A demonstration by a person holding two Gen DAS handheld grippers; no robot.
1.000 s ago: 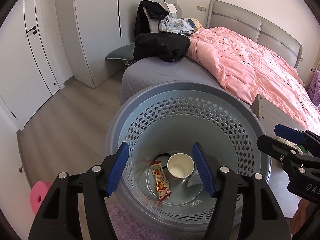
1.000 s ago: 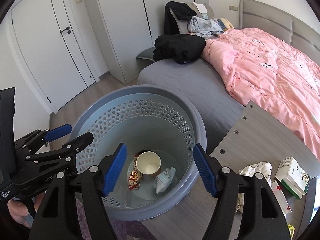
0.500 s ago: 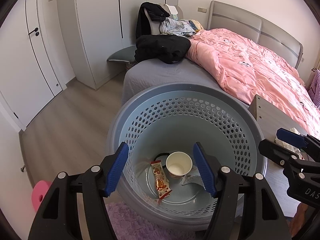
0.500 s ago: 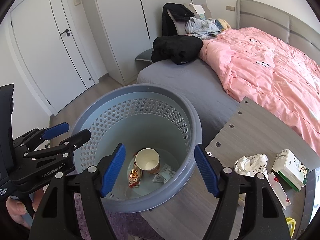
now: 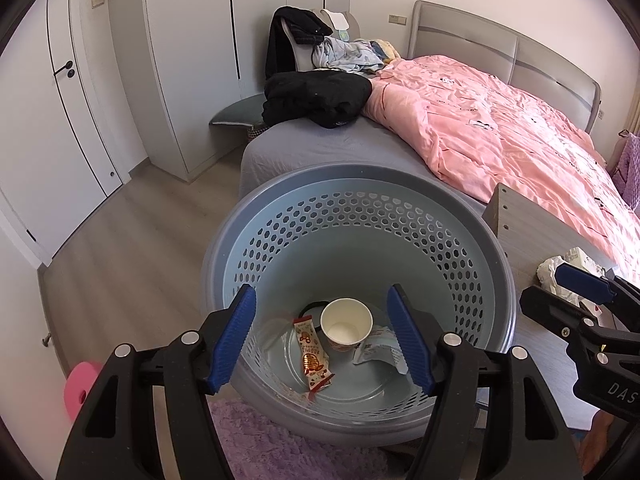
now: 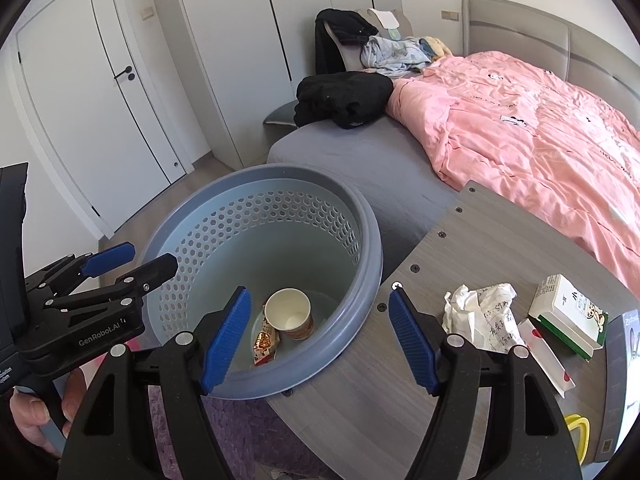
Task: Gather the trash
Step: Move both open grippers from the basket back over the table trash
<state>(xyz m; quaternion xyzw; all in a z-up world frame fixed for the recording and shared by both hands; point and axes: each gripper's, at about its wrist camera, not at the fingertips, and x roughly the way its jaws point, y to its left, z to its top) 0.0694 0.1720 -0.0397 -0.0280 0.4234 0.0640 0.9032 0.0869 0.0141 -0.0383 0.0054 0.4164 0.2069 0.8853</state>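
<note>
A bedroom with pale wood flooring, white wardrobe doors and a bed under a rumpled pink quilt (image 6: 532,128); black clothing (image 5: 316,98) is heaped at the bed's near-left corner. A round grey-blue perforated plastic basket (image 5: 460,236) stands on a purple shag rug (image 5: 280,448), just left of a grey wood-grain table (image 6: 480,240). Inside lie a white paper cup (image 5: 346,324) on its side, mouth toward the camera, a red-and-white snack wrapper (image 5: 313,356) running near to far, and a crumpled white packet (image 5: 378,350). On the table, crumpled handwritten paper (image 6: 484,312) sits left of a green-and-white carton (image 6: 568,312). The left gripper (image 5: 322,338), marked "GenRobot.AI", and right gripper (image 6: 320,338) both gape wide, empty.
</note>
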